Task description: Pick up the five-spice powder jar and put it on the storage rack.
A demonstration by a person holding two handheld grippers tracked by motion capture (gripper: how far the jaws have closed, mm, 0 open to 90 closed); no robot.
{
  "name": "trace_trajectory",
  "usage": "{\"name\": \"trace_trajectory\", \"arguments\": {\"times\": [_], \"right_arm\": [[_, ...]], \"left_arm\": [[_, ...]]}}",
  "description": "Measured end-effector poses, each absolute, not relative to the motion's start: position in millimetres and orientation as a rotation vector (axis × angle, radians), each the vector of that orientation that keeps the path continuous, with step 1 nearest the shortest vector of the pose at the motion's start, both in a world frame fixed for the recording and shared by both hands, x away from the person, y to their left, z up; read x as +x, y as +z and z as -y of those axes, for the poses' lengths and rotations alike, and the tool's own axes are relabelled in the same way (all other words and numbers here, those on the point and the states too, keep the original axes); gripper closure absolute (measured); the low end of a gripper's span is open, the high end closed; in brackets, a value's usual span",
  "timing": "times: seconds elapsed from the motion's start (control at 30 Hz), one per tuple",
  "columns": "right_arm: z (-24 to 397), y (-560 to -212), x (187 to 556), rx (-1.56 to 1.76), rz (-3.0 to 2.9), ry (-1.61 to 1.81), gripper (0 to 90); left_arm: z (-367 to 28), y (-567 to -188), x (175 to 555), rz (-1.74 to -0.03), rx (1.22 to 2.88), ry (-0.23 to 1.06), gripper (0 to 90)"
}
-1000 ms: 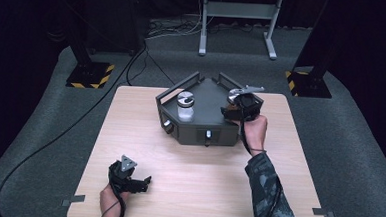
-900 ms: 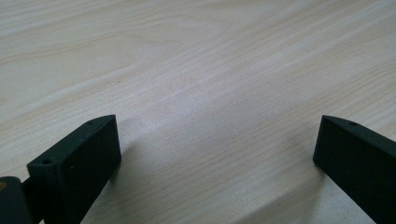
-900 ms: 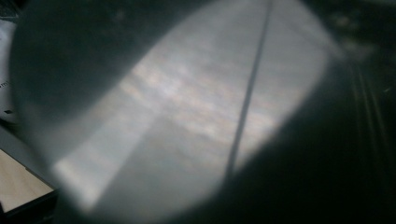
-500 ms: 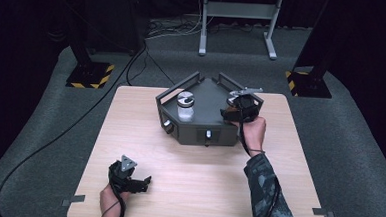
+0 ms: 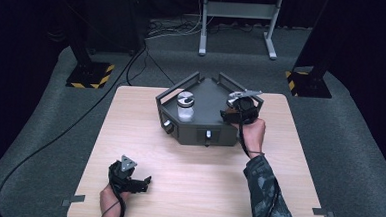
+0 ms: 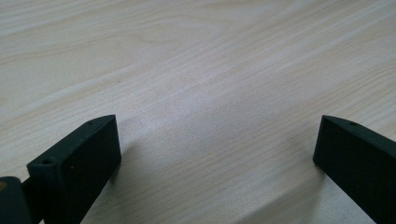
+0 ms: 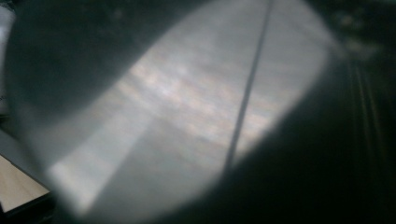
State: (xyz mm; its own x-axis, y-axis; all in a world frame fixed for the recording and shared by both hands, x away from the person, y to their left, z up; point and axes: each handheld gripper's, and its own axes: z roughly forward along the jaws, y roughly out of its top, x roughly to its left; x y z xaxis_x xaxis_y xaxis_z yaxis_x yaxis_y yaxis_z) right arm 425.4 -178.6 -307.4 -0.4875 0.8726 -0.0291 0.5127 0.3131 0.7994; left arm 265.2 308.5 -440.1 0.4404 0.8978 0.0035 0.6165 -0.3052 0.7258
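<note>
On the tray's (image 5: pixel 189 133) right side, the right gripper (image 5: pixel 241 111) has stayed put over the last second, and so has the jar (image 5: pixel 185 106) standing on the tray's left part. Its jaws are closed as far as they go, apparently on something blurred and pale, likely a second jar. Near the table's (image 5: pixel 202 189) front edge, the left gripper (image 5: pixel 144 182) rests with jaws wide open and empty, so the work looks paused mid-grasp.

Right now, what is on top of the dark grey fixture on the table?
On the dark grey fixture a clear jar with a lid stands at its left. The right gripper sits at its right side; whatever lies under it is covered.
</note>
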Motion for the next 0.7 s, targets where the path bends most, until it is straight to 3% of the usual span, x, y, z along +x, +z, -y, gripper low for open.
{"name": "trace_trajectory", "arguments": {"times": [0.43,0.57,0.7], "right_arm": [[179,-306,426,1.223,-2.131,1.035,29.8],[180,-308,422,1.211,-2.109,1.044,14.8],[182,-306,412,1.196,-2.086,1.054,6.1]], "left_arm": [[-309,-440,265,-1.267,2.035,0.549,0.6],[-309,-440,265,-1.266,2.036,0.549,0.6],[-309,-440,265,-1.267,2.036,0.549,0.6]]}}
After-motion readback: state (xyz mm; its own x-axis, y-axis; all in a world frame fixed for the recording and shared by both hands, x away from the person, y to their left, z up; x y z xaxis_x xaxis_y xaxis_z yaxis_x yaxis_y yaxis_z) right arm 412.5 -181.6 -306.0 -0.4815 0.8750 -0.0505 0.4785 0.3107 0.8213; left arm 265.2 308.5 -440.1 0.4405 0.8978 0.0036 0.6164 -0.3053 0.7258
